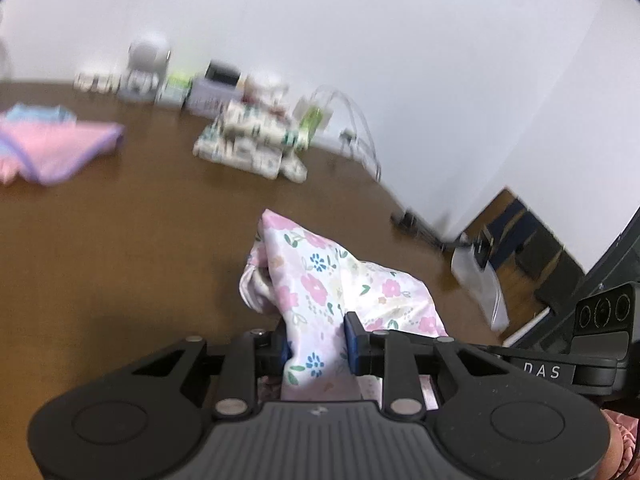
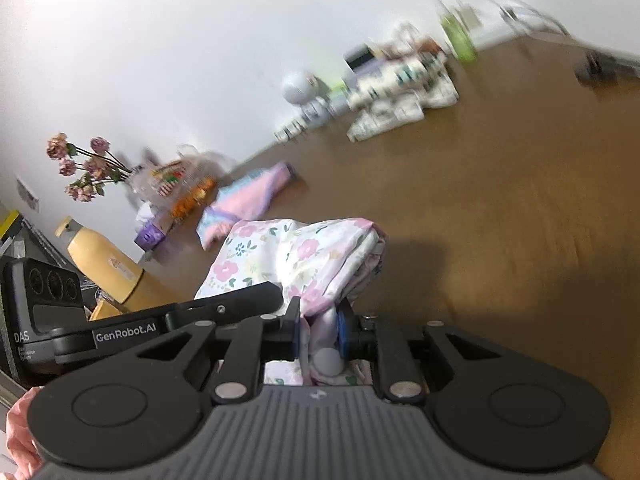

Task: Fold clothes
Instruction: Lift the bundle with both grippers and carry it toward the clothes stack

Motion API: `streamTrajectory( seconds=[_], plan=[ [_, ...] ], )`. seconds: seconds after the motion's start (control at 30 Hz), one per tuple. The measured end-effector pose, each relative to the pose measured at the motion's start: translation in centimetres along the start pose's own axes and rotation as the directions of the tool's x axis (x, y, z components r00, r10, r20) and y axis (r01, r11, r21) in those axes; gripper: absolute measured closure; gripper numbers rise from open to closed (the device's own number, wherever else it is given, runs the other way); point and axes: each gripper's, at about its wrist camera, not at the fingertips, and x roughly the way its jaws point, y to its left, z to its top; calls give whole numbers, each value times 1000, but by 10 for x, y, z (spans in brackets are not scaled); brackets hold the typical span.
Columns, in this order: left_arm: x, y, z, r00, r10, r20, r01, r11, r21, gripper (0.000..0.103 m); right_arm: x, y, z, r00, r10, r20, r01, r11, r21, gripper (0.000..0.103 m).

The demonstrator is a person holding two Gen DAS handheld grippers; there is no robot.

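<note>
The floral garment [image 1: 320, 280] hangs bunched between my tongs above the brown table [image 1: 120, 240]; I judge it light, limp and slippery, best held at its edges. My left gripper [image 1: 316, 344] and right gripper [image 2: 318, 332] are both clamped on its cloth (housings read "DAS", "GenRobot.AI").
</note>
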Motion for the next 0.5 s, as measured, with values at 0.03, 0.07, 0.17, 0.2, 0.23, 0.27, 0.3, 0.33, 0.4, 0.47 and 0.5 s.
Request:
streamTrajectory(
  seconds=[0.03,0.07,0.17,0.2,0.23,0.27,0.3,0.33,0.4,0.47,0.5],
  plan=[
    [1,-1,10,1000,-2,16,1,1000,6,79,1,2,11,1000,5,12,-5,1000,-13,87],
    [2,-2,20,999,-3,33,3,1000,12,79,2,3,22,1000,10,23,-9,1000,-26,87],
    [8,-6,54,997,1,79,-4,999,40,79,8,5,58,998,22,55,-19,999,-50,87],
    [12,-8,67,996,6,92,-11,999,50,79,12,6,72,998,23,66,-19,998,-62,87],
    [18,-9,80,995,13,104,-19,998,57,79,16,6,85,997,23,77,-17,997,-75,87],
    [25,-9,93,993,19,113,-26,998,59,79,21,4,100,996,23,86,-16,996,-82,87],
    [34,-8,108,993,25,115,-32,998,55,79,27,1,113,996,22,90,-15,997,-81,87],
    [44,-6,122,993,29,116,-35,998,50,79,33,-3,128,996,20,91,-13,997,-77,87],
    [63,-2,148,993,34,116,-38,999,38,79,47,-10,158,996,14,93,-8,998,-70,87],
    [85,-4,171,993,46,111,-49,999,22,78,61,-20,190,997,4,76,0,998,-61,87],
    [96,-6,183,992,57,114,-60,998,27,78,69,-25,205,998,-1,68,5,999,-54,87]
  ],
)
